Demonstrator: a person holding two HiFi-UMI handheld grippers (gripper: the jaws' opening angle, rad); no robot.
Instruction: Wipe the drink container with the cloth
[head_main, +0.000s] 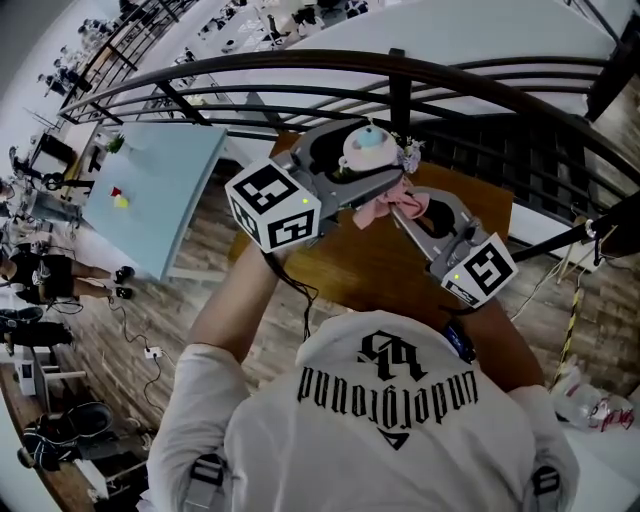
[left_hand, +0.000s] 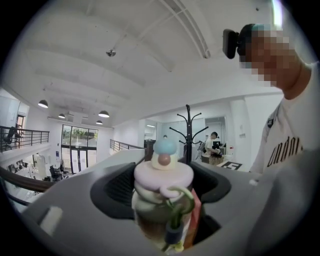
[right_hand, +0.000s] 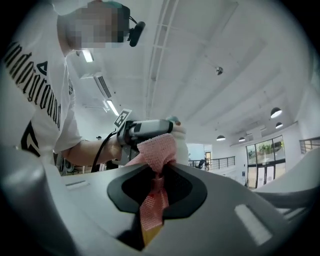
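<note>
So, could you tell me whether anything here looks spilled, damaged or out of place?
Nothing stands out. The left claw is shut on the drink container, its lid in place, and the right claw is shut on the pink cloth, whose free end lies against the container. No spill or damage shows.
</note>
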